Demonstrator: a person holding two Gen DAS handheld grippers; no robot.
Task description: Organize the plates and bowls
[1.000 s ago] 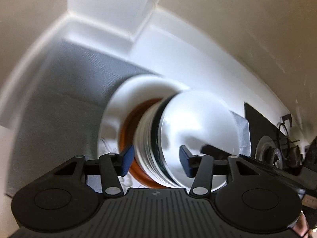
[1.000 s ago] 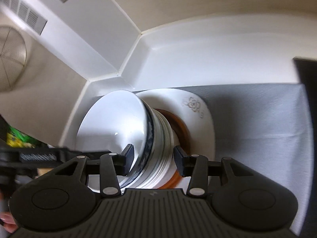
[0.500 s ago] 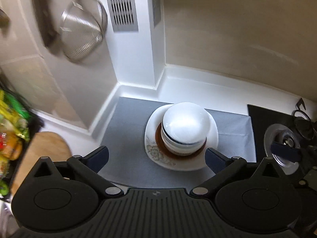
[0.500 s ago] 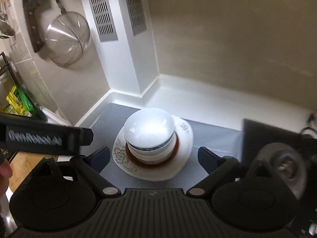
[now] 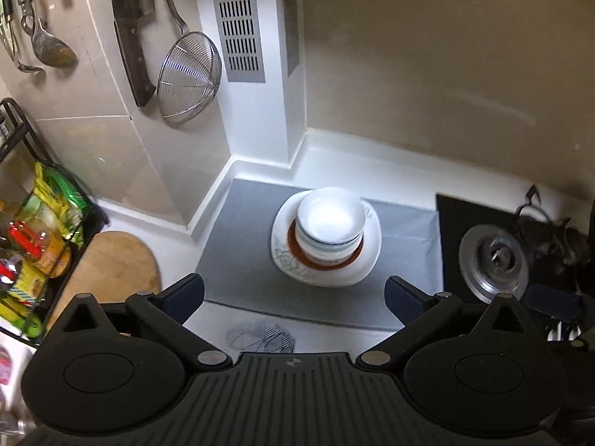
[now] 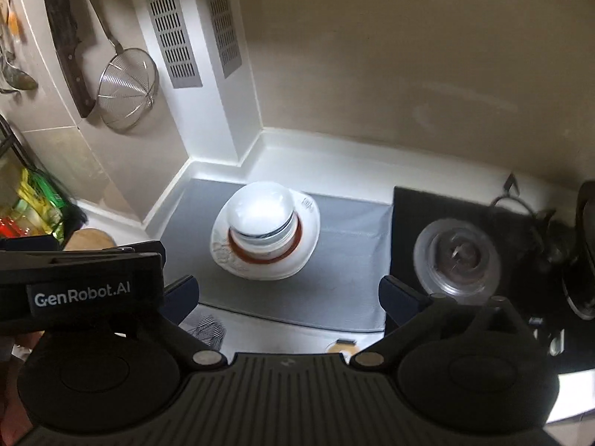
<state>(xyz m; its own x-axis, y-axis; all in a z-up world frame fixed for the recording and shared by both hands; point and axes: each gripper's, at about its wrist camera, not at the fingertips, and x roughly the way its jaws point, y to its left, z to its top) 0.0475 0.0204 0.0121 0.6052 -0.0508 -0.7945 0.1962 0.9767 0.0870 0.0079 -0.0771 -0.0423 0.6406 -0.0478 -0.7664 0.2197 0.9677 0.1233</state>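
On the grey mat [image 5: 238,260] at the table's far corner, stacked bowls [image 5: 329,223] sit on a white plate [image 5: 366,260]. Both the left tongs [image 5: 293,291] and right tongs [image 6: 288,291] have just been opening; they stand wide apart, empty, well clear of the stack.

A stack of bowls [image 5: 329,225] sits on a small plate [image 5: 293,251], which lies on a larger plate [image 5: 366,264] on a mat [image 5: 241,245] in the tabletop's [image 5: 334,156] back corner. A stove burner [image 5: 492,260] lies right of the mat, a cutting board [image 5: 111,264] left.

Left tongs [image 5: 293,293] and right tongs [image 6: 288,295]: both angled downward, jaws spread wide (having just been opening), nothing gripped between them.
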